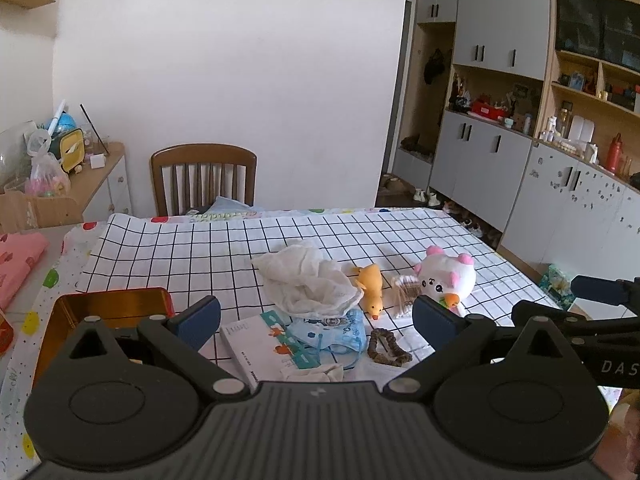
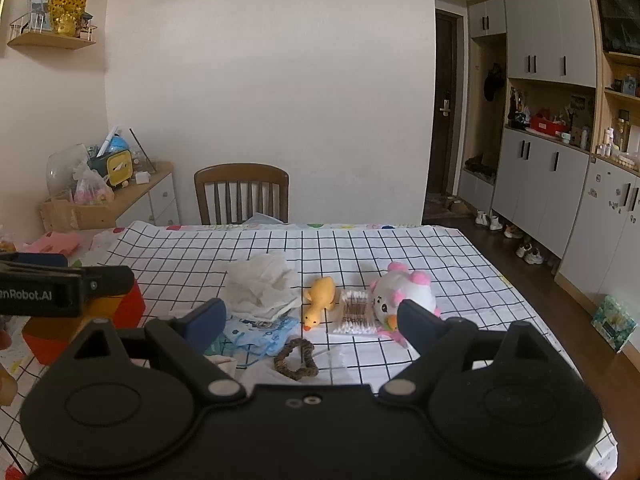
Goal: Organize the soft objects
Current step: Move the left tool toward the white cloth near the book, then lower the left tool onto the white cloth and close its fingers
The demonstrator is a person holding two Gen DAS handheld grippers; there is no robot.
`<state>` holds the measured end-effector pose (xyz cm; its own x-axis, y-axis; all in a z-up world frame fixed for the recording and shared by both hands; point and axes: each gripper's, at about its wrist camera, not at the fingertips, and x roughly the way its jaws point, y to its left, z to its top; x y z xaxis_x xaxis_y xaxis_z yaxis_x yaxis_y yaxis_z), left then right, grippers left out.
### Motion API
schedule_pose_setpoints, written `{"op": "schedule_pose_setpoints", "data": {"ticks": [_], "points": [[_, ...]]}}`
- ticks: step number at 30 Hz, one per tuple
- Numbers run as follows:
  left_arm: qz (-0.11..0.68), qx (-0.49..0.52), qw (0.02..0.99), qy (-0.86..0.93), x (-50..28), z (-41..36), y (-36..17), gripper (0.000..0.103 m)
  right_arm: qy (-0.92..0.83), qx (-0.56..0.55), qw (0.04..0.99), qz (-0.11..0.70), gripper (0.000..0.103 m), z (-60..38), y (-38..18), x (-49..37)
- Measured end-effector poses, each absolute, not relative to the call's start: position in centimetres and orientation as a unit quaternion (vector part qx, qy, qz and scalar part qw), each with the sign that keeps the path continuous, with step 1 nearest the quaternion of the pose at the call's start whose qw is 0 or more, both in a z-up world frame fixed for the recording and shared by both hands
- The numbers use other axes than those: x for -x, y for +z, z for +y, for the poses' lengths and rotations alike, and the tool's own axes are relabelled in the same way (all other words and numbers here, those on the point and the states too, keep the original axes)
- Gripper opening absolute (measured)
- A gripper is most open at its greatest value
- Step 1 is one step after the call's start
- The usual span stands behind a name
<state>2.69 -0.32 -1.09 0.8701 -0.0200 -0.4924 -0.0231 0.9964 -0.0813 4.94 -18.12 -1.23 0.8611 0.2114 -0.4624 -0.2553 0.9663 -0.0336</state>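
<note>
On the checked tablecloth [image 1: 200, 248] lie a crumpled white cloth [image 1: 308, 280] [image 2: 262, 286], a yellow duck toy [image 1: 370, 290] [image 2: 320, 300], a white and pink plush [image 1: 446, 276] [image 2: 404, 288], a blue patterned mask [image 1: 332, 332] [image 2: 260, 332] and a brown scrunchie [image 1: 388, 348] [image 2: 298, 358]. My left gripper [image 1: 318, 320] hovers open above the mask, nothing between its fingers. My right gripper [image 2: 310, 320] is open too, over the scrunchie, its right finger in front of the plush. A red tin [image 1: 116, 304] [image 2: 132, 304] with a gold inside sits at the left.
A pack of cotton swabs [image 1: 406, 294] [image 2: 354, 312] lies between duck and plush. A white book [image 1: 256, 344] lies under the mask. A wooden chair [image 1: 204, 178] stands at the table's far side. Cabinets [image 1: 500, 160] line the right wall. A pink cloth [image 1: 18, 264] lies far left.
</note>
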Motion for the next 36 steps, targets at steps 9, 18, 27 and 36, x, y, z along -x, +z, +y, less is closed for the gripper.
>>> {"op": "schedule_pose_setpoints", "data": {"ticks": [9,18,27,36], "points": [[0.265,0.031,0.964,0.015,-4.2,-1.6,-2.1,0.103,0.128,0.054,0.960,0.242,0.092,-19.2,-2.1,-6.4],[0.285,0.026,0.958,0.034,-6.2,-2.5,-3.3,0.103,0.158,0.058,0.951,0.260,0.091,-20.4,-3.4,-8.5],[0.310,0.026,0.949,0.059,-8.0,-3.6,-5.2,0.103,0.203,0.075,0.932,0.290,0.089,-21.3,-5.5,-10.9],[0.355,0.039,0.929,0.092,-9.1,-3.3,-8.1,0.103,0.251,0.098,0.908,0.319,0.085,-21.8,-7.8,-13.2]]}}
